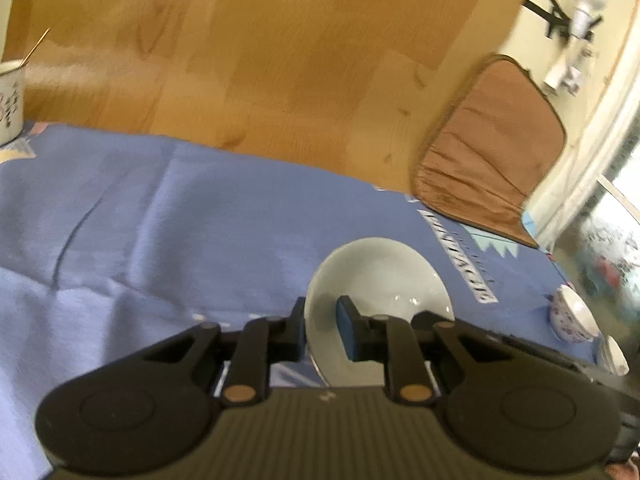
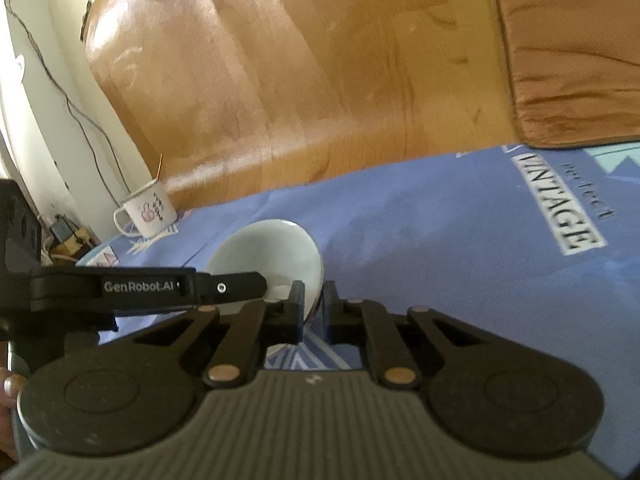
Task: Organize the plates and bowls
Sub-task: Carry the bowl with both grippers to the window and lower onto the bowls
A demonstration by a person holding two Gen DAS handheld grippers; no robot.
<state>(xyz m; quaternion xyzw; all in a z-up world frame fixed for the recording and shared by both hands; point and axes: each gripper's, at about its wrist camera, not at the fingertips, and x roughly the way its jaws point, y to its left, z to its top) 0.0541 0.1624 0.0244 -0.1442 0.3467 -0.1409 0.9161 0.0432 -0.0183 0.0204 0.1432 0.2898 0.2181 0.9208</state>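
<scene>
Ribbed grey housing and black linkage arms fill the near field of both wrist views. Ahead of them my left claw (image 1: pixel 322 330) is narrowed onto the rim of a pale bowl (image 1: pixel 376 276), one pad outside the wall and the blue-faced pad inside it. From the right wrist view, my right claw (image 2: pixel 313 312) is likewise pinched on the rim of the same pale bowl (image 2: pixel 266 254), with one pad inside and the other outside; the left tool's arm, lettered GenRobot.AI, reaches in across the bowl's near side. The bowl is tipped, its opening turned partly toward the cameras; whether its base touches the cloth I cannot tell.

Beneath lies a blue cloth (image 1: pixel 168 216) printed with the word VINTAGE, spread over a wooden desk (image 1: pixel 280 52). A white enamel mug (image 2: pixel 146 210) with a thin stick in it stands at the cloth's far left corner. A brown cushion (image 1: pixel 492 140) overlaps the cloth's far right edge. A small patterned bowl (image 1: pixel 572 314) sits at the cloth's right edge, well apart from the pale bowl.
</scene>
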